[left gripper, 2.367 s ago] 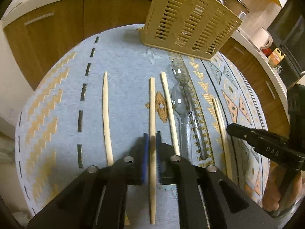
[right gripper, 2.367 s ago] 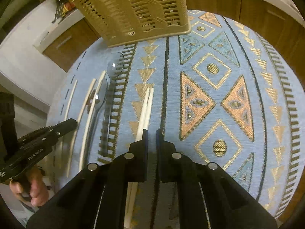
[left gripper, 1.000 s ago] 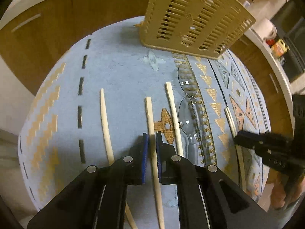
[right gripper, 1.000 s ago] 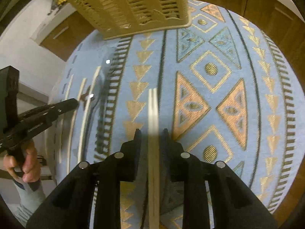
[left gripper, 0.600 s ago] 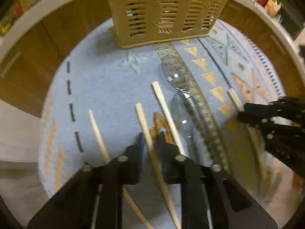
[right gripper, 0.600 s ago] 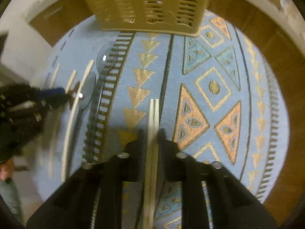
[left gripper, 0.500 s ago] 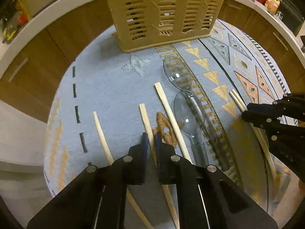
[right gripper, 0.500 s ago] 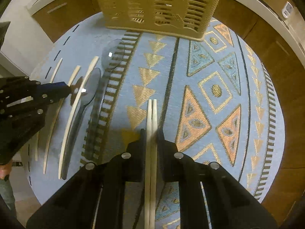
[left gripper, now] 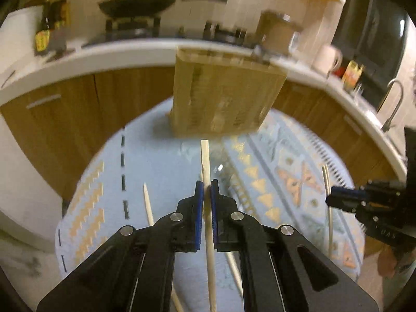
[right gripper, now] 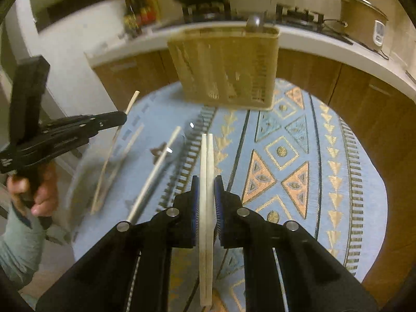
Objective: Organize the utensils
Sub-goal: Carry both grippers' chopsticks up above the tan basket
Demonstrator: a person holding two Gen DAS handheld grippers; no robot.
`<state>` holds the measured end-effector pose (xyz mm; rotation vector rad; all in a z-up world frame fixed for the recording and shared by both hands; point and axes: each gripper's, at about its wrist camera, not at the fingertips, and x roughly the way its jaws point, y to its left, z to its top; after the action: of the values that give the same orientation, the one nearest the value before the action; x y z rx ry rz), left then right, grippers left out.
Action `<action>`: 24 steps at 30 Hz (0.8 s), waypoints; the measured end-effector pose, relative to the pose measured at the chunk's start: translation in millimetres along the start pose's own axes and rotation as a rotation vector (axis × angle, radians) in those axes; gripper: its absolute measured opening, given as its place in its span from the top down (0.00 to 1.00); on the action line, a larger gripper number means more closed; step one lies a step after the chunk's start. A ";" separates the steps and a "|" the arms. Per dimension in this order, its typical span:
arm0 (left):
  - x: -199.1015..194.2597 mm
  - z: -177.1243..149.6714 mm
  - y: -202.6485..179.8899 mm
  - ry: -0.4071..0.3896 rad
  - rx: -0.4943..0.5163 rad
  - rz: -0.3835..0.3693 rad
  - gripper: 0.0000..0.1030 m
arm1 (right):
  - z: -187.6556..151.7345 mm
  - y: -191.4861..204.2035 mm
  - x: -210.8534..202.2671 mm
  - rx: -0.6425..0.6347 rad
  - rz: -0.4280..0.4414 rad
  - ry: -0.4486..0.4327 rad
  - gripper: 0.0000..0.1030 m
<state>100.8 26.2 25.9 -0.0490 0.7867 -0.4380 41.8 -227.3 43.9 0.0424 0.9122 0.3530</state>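
Above cloth (right gripper: 325, 182): left tongs (left gripper: 204, 191) clamp chopstick (left gripper: 206, 171); right tongs (right gripper: 206, 187) clamp pair (right gripper: 207, 156).

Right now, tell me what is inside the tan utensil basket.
Through the slots of the utensil basket, pale vertical slivers show low down, possibly sticks; blur prevents certainty. A grey rounded top shows at its rim. The solid wall parts hide the rest.

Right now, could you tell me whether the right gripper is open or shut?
Shut: the right gripper clamps a pair of chopsticks between its blue pads, lifted off the cloth.
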 end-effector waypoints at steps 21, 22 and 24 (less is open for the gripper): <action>-68.0 65.7 -42.6 -0.347 -0.011 -0.031 0.97 | 105.7 -11.9 -81.5 0.076 0.105 -0.368 0.96; -70.3 69.9 -41.7 -0.360 -0.016 -0.029 0.97 | 111.3 -11.1 -81.8 0.073 0.099 -0.366 0.96; -73.0 74.8 -40.0 -0.372 -0.021 -0.033 0.97 | 116.9 -8.9 -83.3 0.062 0.090 -0.363 0.97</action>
<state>92.8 10.2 136.4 -0.1591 0.4247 -0.4358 89.0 -248.9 178.0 0.1986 0.5622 0.3854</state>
